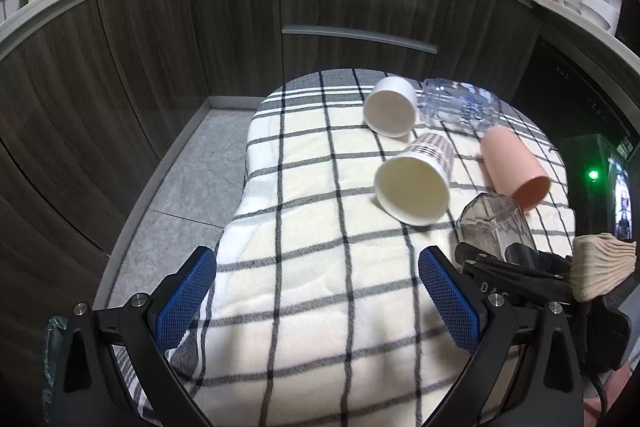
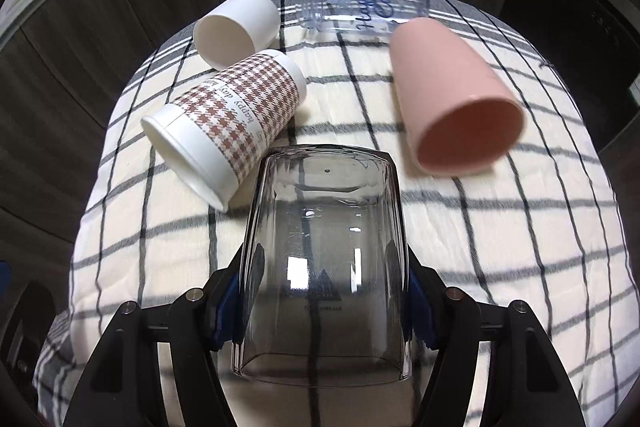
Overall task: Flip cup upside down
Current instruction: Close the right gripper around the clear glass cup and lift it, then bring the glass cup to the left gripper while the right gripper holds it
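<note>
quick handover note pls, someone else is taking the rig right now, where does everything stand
Right hand-held gripper: shut on the clear glass cup, gripping its sides, base pointing away from the camera.
Left hand-held gripper: open, holding nothing, over the checked cloth.
On their sides on the cloth: houndstooth paper cup, white cup, pink cup, clear jar.
Done: glass cup grasped.
Left: no cup stands upside down yet; turn the glass cup mouth-down and set it on the cloth.

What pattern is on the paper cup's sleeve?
Brown-and-white houndstooth on the paper cup, clearest in the right wrist view.
</note>
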### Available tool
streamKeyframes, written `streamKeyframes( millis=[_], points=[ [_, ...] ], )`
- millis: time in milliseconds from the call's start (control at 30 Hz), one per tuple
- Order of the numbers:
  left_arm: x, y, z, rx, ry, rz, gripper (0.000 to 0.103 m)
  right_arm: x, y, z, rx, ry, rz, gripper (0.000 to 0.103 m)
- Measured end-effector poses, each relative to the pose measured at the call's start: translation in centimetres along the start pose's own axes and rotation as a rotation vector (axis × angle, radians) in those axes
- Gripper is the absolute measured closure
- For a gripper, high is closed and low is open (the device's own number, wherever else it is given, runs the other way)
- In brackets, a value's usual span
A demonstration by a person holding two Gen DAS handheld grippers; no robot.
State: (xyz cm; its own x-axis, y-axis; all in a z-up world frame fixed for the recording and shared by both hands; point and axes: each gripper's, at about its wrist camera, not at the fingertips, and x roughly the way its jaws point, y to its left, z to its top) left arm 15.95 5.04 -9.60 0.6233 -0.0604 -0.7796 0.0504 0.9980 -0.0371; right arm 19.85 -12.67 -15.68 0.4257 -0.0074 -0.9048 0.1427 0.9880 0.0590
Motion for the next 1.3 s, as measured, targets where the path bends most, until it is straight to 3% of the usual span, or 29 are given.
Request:
streamKeyframes(
  millis=[400,667,1133,1200,1267,1300],
  points=[
    [-3.7,-4.2,-3.7,0.019,0.043,-0.06,0.0,-6.0,-4.3,-4.9,-0.028,-0.016,-0.005,0.036],
    [-4.9,-5.8,-6.2,0.035,0.066,-0.026,0.0,-5.6,-5.4,-8.6,-0.04,0.041,-0.017,0.036],
    [-4.5,-5.5,-6.8,0.023,0.046,0.031,0.0,-4.5,-5.0,-10.0,-0.079,0.069,-0.035,0.035],
    [-4.7,-5.3,-6.7,0.012,0.044,0.032,0.0,-4.9,-5.2,-10.0,-0.067,0.071,-0.017,0.031],
    [-5.1,-5.4,-6.5,0.009,0.038,0.03,0.0,-5.8,-5.6,-9.9,-0.054,0.045,-0.014,0.017],
    [-5.4,-5.6,-6.4,0.013,0.033,0.028,0.0,-6.7,-5.9,-9.8,-0.042,0.022,-0.009,0.016]
  ],
)
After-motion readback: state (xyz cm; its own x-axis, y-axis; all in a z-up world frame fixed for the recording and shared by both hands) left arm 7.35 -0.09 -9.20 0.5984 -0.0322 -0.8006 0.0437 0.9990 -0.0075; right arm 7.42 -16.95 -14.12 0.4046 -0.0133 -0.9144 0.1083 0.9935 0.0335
